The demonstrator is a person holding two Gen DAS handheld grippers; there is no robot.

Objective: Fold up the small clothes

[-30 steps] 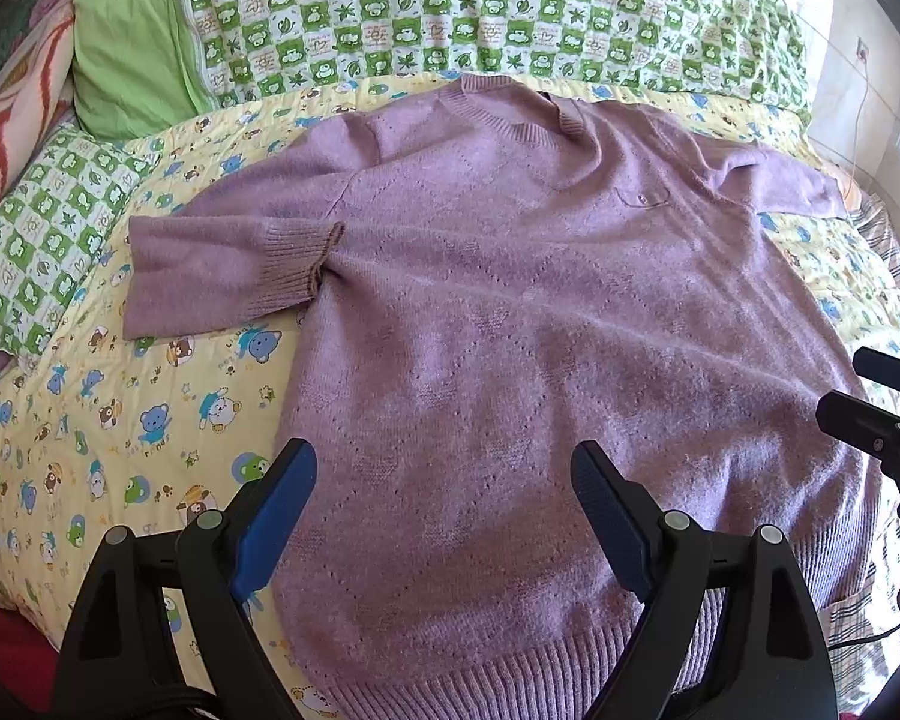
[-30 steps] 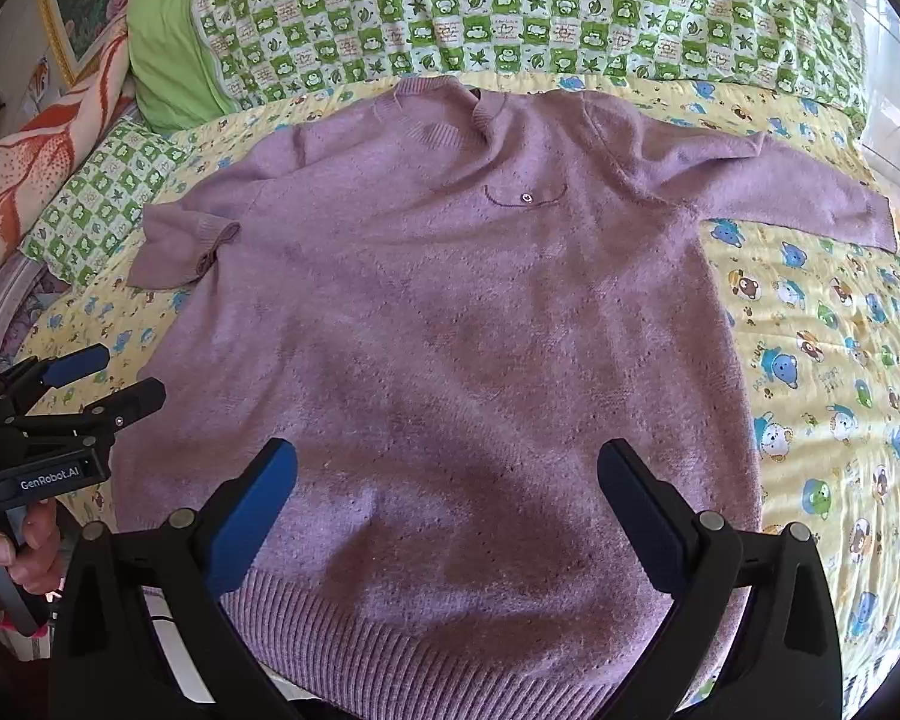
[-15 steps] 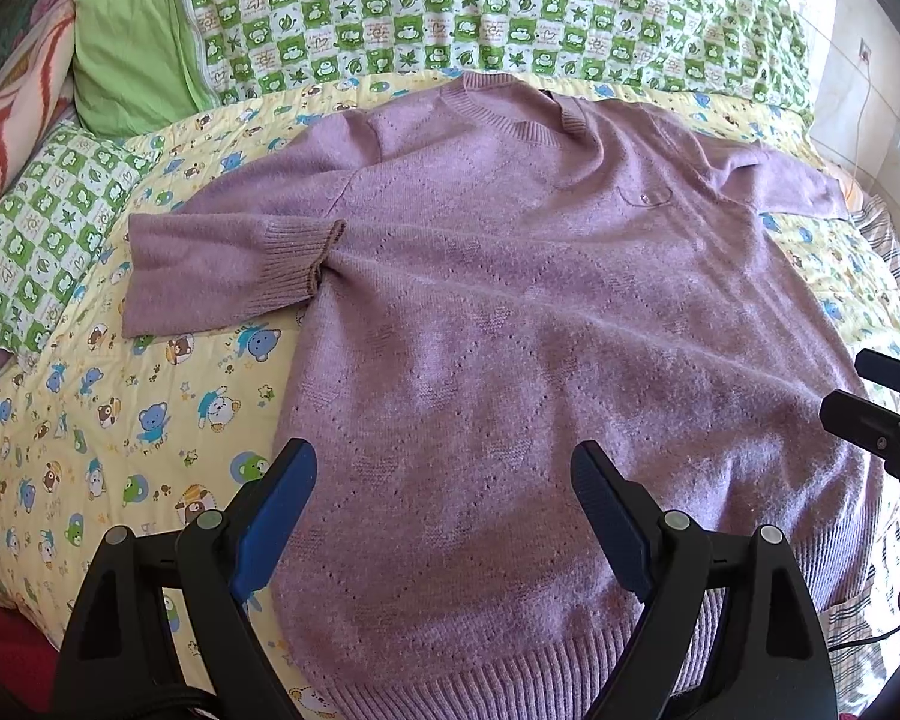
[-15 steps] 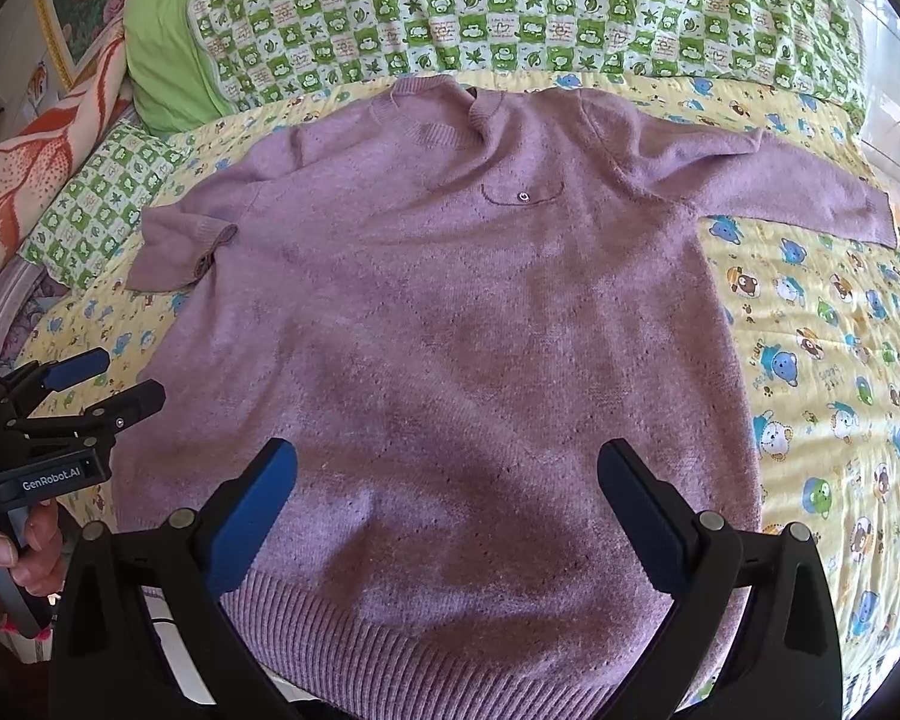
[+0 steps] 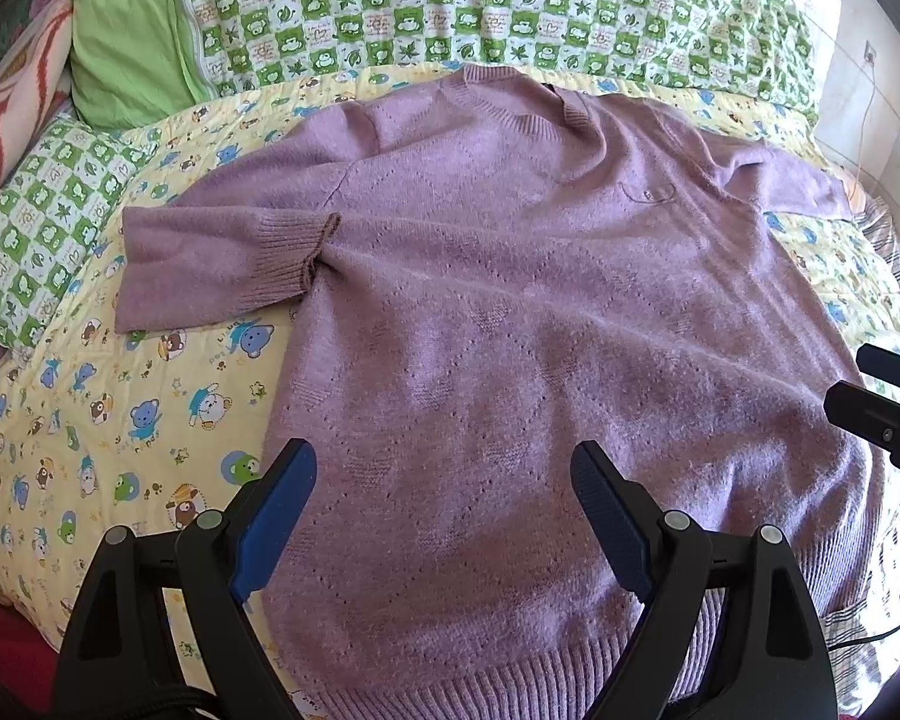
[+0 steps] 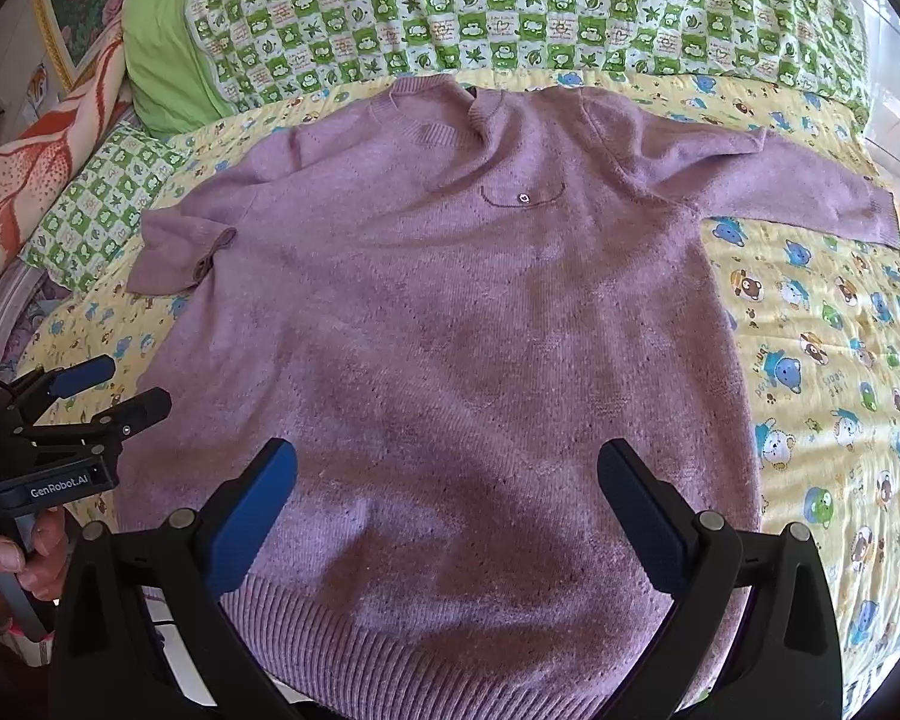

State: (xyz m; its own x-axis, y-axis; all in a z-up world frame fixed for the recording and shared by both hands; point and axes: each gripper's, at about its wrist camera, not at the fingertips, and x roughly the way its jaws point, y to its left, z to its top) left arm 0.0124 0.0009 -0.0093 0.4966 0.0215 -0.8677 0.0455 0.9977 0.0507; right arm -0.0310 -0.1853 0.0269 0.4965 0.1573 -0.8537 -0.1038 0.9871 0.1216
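Black tongs point(image 5: 444, 510), blue pads point(image 5: 276, 516)

Below the right gripper point(image 6: 447, 498), between its spread fingers, the ribbed hem of the purple sweater point(image 6: 450, 330) cut off by the bottom edge and partly covered by the black finger arms. Left of that gripper, only a thumb and fingertips of the left hand point(image 6: 12, 564) in frame, the rest lost past the edge. Right of the left gripper point(image 5: 444, 495), the right gripper point(image 5: 876, 393) clipped by the edge, the sweater's far sleeve end point(image 5: 810, 192) too distorted to read.
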